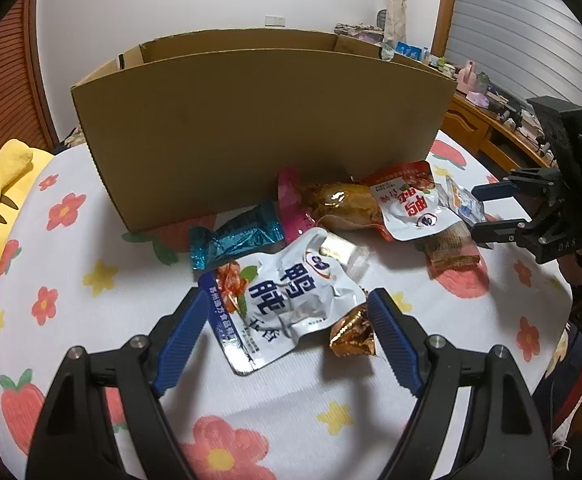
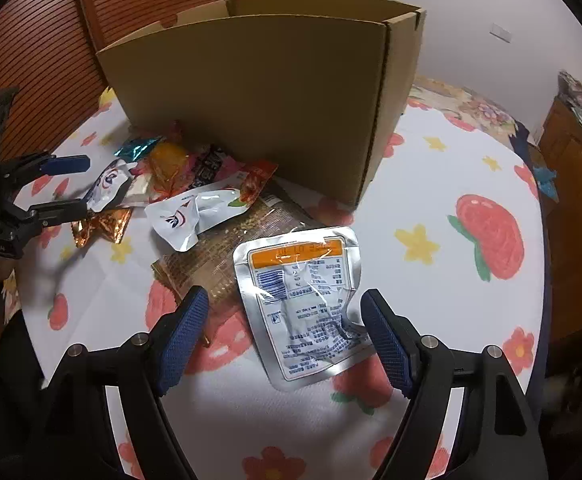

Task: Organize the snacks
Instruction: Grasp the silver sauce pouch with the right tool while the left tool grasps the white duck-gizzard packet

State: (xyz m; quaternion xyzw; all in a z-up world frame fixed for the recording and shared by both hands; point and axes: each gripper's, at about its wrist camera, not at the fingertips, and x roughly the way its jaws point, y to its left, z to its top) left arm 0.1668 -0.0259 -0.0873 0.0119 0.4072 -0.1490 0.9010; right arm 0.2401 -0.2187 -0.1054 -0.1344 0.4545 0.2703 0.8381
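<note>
The left hand-held gripper (image 1: 287, 312) stood with its jaws apart around a white-and-blue snack pouch (image 1: 281, 300) lying flat on the flowered surface (image 1: 251, 396) — a gold-wrapped candy (image 1: 351, 334) lay just beside its right finger. The right hand-held gripper (image 2: 285, 312) was also spread wide, its fingers on either side of a silver pouch (image 2: 307, 304) lying flat. More snacks lay against the cardboard box (image 1: 259, 128).

Left claw (image 1: 287, 316) and right claw (image 2: 285, 314) both gape, tilted downward.
</note>
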